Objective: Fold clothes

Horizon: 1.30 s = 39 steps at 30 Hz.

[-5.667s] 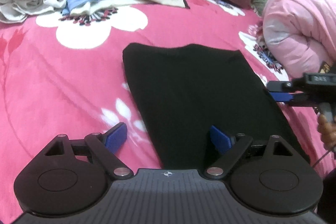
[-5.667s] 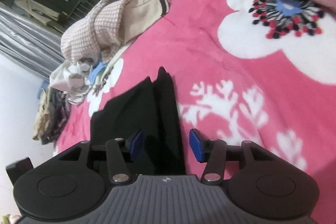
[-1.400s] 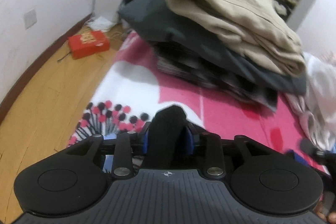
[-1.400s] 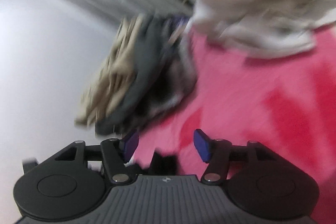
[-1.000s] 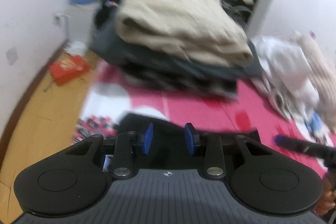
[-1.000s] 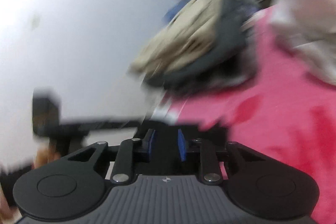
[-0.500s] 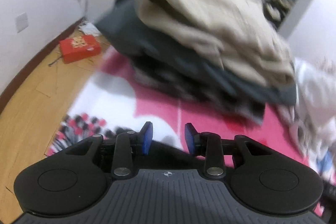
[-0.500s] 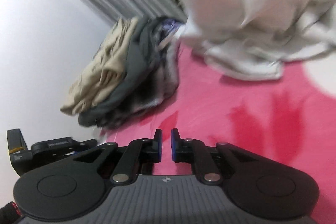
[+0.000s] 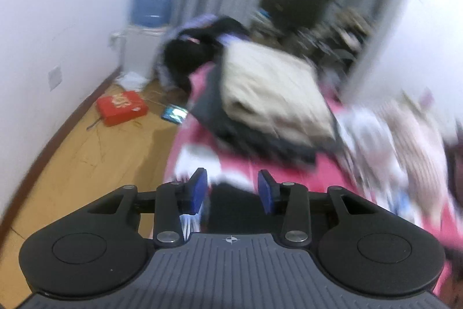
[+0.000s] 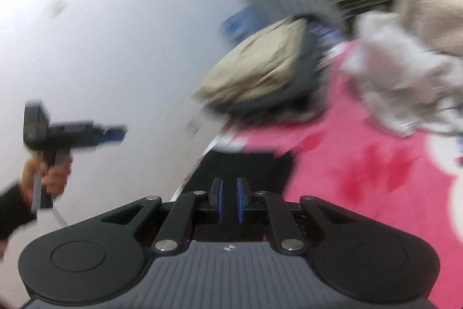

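My left gripper point(image 9: 233, 188) has just been opening, nothing between its pads; my right gripper point(image 10: 230, 200) is nearly closed, empty, above the folded black garment point(image 10: 246, 167) at the bed's point(image 10: 361, 178) edge. The red box's point(image 9: 121, 107) writing is blurred.

The black garment point(image 9: 240, 207), earlier spread on the bed & then pinched in the left claw point(image 9: 233, 188), was released near the folded pile point(image 9: 275, 94); left jaws were just opened wider w/ nothing between; both claws were lifted clear.
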Available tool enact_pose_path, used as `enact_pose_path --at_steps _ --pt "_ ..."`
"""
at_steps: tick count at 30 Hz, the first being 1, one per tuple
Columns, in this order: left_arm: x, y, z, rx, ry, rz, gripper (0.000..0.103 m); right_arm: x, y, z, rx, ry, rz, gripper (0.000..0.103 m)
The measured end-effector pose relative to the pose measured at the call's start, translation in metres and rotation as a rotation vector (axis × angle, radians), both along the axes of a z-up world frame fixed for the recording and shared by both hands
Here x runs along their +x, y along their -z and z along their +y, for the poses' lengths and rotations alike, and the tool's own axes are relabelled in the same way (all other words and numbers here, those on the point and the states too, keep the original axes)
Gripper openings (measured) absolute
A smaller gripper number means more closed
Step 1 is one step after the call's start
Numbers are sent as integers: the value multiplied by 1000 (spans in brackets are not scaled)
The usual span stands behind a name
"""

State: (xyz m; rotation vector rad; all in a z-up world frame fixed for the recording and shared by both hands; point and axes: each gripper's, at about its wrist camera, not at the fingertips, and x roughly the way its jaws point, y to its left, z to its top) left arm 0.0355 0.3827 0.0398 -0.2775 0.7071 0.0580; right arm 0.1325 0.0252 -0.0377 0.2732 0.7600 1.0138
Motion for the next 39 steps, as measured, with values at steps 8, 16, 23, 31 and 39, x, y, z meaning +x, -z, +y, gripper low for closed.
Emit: enact_pose_path --at_steps 8,16,23,31,39 --pt "-52 113 -89 112 221 225 39 -61 69 66 -203 -105 78 12" --pt "-64 148 -86 149 225 303 40 -71 87 23 -134 -12 176 10" --pt "-68 149 -86 173 222 301 40 -55 71 44 -123 -3 95 10" --pt "-77 156 -80 179 237 308 40 -77 96 30 -191 -22 139 7" --pt "-84 145 -80 199 219 358 40 -88 69 1 -155 43 133 12"
